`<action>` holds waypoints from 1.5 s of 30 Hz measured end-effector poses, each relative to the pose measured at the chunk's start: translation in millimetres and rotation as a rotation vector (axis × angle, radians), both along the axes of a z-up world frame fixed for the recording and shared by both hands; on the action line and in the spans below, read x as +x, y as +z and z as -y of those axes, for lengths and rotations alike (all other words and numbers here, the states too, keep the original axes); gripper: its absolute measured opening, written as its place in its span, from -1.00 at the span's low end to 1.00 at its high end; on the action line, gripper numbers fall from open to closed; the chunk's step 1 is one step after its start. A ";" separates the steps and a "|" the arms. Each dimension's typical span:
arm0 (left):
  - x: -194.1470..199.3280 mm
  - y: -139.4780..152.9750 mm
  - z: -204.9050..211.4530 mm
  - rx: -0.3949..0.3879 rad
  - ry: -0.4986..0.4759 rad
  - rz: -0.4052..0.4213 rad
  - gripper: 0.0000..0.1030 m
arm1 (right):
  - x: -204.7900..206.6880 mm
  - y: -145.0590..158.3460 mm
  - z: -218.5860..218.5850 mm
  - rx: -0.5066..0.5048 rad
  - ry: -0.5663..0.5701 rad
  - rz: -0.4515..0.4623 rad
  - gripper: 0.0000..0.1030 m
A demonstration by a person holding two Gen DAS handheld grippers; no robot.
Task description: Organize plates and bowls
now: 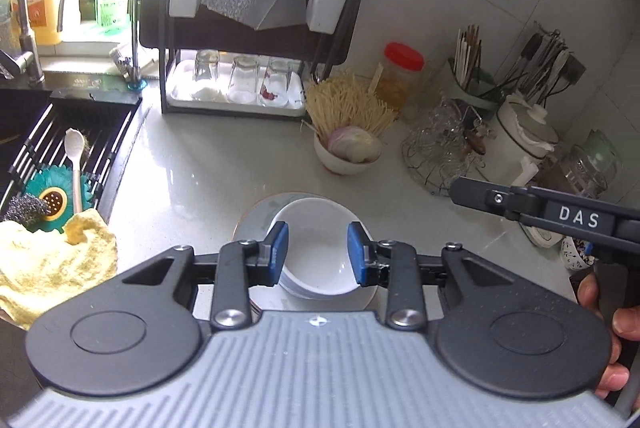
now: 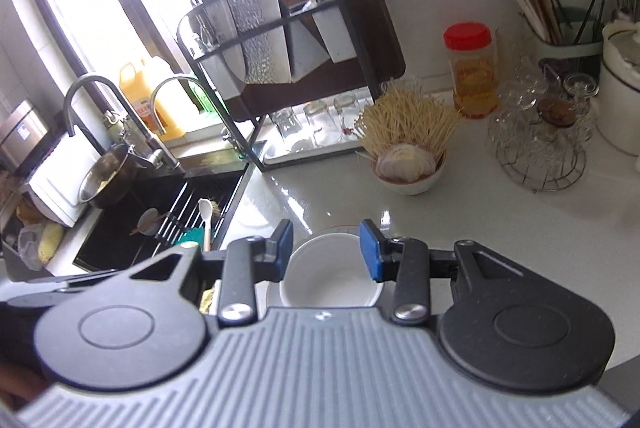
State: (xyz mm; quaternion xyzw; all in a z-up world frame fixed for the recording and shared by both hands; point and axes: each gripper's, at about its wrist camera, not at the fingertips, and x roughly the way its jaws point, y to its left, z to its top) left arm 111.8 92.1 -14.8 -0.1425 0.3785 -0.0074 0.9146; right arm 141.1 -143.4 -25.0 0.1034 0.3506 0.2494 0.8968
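Left hand-held gripper (image 1: pixel 318 254) and right hand-held gripper (image 2: pixel 328 252) hovering part-open, holding nothing, over bowl (image 1: pixel 320 268) sitting on plate (image 1: pixel 256 220), worktop (image 1: pixel 208 164)

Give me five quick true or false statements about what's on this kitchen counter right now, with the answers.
1. A white bowl sits on a plate. True.
2. The left gripper clamps the bowl's rim. False: its pads stand apart, above the bowl, holding nothing.
3. The jar has a red lid. True.
4. The glasses on the rack's tray stand mouth up. False: they are upside down.
5. A white spoon lies over the sink. True.
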 end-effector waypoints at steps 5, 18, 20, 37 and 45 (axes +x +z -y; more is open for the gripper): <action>-24.0 11.6 10.3 -0.008 0.016 0.037 -0.30 | -25.6 12.2 13.6 -0.004 0.001 0.043 -0.21; -93.9 26.6 42.9 0.030 0.024 0.094 -0.17 | -90.6 15.2 37.3 0.009 0.026 0.079 -0.21; -107.1 25.1 45.8 0.034 0.020 0.108 -0.15 | -102.1 12.1 39.4 0.013 0.032 0.077 -0.21; -210.5 23.8 74.2 0.092 0.049 0.133 -0.06 | -194.7 3.1 64.5 -0.015 -0.014 0.152 -0.21; -230.9 19.5 84.2 0.091 0.046 0.117 0.09 | -212.6 -0.5 74.7 -0.025 -0.024 0.172 -0.21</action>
